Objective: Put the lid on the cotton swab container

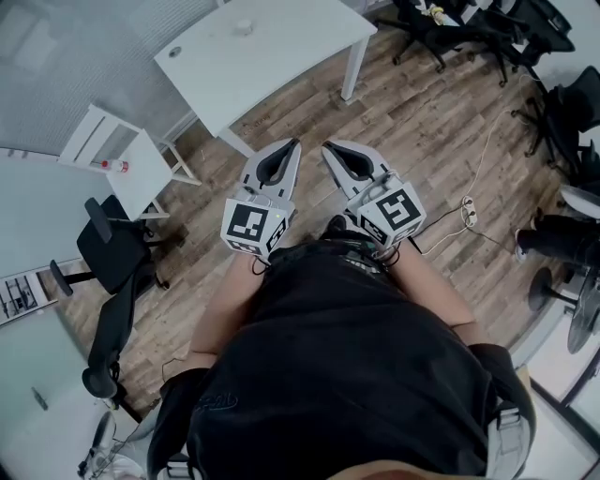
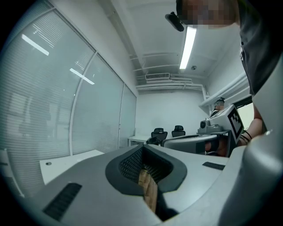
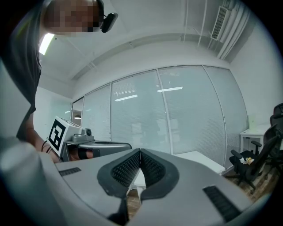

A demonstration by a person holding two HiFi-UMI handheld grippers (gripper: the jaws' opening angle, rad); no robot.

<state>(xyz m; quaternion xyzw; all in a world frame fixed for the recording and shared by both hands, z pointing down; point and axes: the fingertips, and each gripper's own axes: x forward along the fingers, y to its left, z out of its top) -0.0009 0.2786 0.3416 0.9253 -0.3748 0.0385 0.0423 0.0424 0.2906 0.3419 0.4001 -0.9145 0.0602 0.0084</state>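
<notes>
The left hand-held gripper [image 1: 292,146] and right hand-held gripper [image 1: 330,148]: I hold both closed and empty, short of the worktop [image 1: 281,66]. A small pale item [image 1: 244,26], probably the container, sits at its far edge. Lidding is not yet begun.

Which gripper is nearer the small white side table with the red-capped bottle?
Left. The left gripper is to the right of the side table, over the wood floor; the right gripper is beyond it, farther right.
</notes>
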